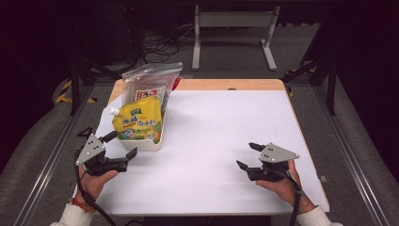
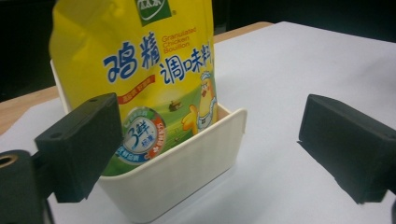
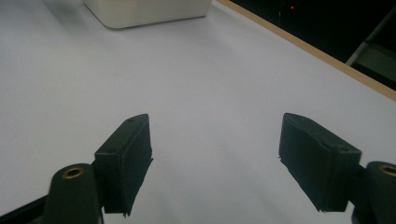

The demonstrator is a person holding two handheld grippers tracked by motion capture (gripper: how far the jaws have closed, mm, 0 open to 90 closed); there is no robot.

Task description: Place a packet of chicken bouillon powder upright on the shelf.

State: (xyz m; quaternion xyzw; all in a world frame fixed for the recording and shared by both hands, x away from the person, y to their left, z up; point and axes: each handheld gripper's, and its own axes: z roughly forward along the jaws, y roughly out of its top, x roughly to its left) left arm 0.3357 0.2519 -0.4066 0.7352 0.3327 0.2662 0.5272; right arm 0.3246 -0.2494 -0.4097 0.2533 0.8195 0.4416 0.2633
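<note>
The yellow pouch (image 1: pixel 137 121) stands upright in the white tub (image 1: pixel 147 142) at the bench's (image 1: pixel 211 141) left side, with a clear bag (image 1: pixel 150 80) just behind it in the same tub. The left tongs (image 1: pixel 123 145) sit wide open and empty just beside the tub's near corner, not touching it. The right tongs (image 1: pixel 249 155) rest wide open and empty on the bare bench, well apart from the tub.

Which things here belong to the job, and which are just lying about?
In the job:
- yellow chicken bouillon pouch
- clear zip bag
- cream bin holding both
- left gripper, open beside the bin
- right gripper, open

Lying about:
- cables on the floor
- white table frame behind
</note>
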